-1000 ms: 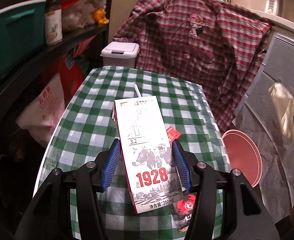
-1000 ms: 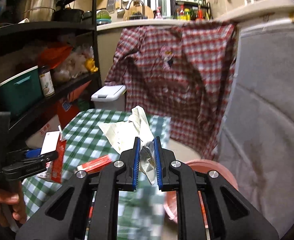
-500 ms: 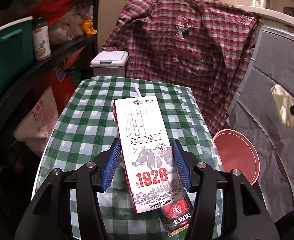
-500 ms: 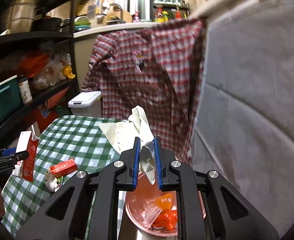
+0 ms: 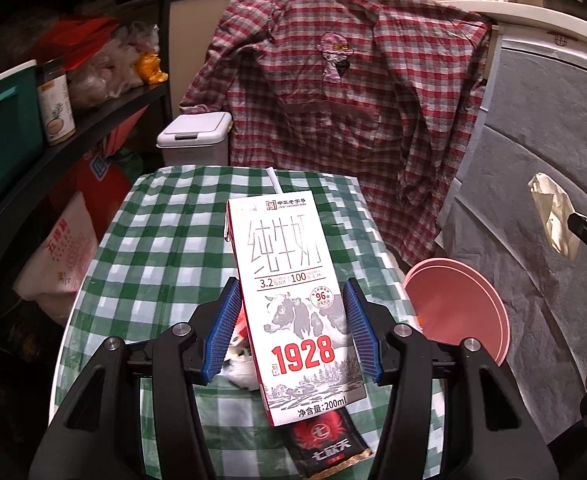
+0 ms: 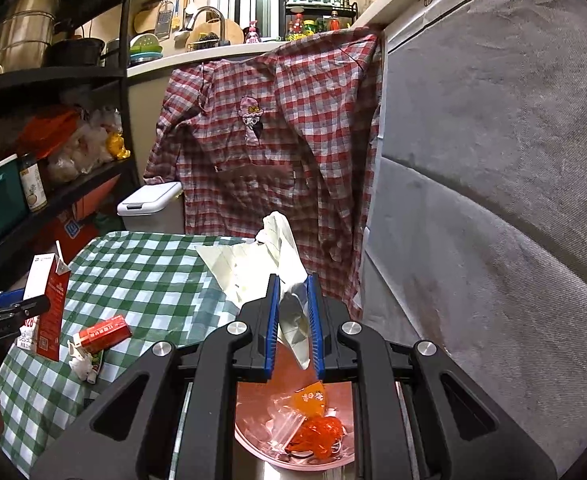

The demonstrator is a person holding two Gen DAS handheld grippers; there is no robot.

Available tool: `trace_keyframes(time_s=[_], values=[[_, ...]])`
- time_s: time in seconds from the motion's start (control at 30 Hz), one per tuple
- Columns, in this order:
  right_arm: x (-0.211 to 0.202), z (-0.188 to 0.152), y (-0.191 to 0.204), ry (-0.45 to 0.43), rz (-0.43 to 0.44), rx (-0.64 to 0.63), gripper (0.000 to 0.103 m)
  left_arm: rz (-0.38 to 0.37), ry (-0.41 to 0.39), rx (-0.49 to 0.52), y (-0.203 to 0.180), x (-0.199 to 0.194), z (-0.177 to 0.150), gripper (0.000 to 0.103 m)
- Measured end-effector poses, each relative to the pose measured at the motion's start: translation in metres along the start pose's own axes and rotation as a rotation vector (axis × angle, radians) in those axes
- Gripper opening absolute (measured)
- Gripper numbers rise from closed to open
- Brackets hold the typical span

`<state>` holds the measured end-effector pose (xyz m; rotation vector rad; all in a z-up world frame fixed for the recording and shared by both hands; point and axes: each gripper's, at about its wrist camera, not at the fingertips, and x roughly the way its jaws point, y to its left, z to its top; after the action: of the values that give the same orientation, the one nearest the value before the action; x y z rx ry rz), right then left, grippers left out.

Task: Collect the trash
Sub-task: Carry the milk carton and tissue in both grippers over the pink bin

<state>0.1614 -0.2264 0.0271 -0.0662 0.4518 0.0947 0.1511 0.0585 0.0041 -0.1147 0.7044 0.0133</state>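
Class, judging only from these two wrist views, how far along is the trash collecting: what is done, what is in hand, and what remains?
Done: orange and clear wrappers already lie in the pink bin. In hand: the right gripper holds crumpled paper above that bin; the left gripper holds the milk carton over the table. Left: a small red box, a white wad and a dark sachet remain on the checked cloth.
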Motion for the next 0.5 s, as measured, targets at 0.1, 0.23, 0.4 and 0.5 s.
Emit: trace_keyframes(time_s=[0.1, 0.23, 0.4, 0.5], values=[[0.001, 0.0, -0.004, 0.005, -0.008, 0.006, 0.014, -0.014, 0.002, 0.003, -0.009, 0.002, 0.002, 0.052], [0.002, -0.003, -0.011, 0.014, -0.02, 0.015, 0.014, -0.039, 0.003, 0.01, -0.023, 0.006, 0.005, 0.052], [0.005, -0.005, -0.018, 0.027, -0.034, 0.019, 0.014, -0.074, 0.003, 0.015, -0.041, 0.01, 0.007, 0.052], [0.006, -0.007, -0.021, 0.033, -0.039, 0.02, 0.014, -0.097, 0.0, 0.025, -0.054, 0.013, 0.008, 0.052]])
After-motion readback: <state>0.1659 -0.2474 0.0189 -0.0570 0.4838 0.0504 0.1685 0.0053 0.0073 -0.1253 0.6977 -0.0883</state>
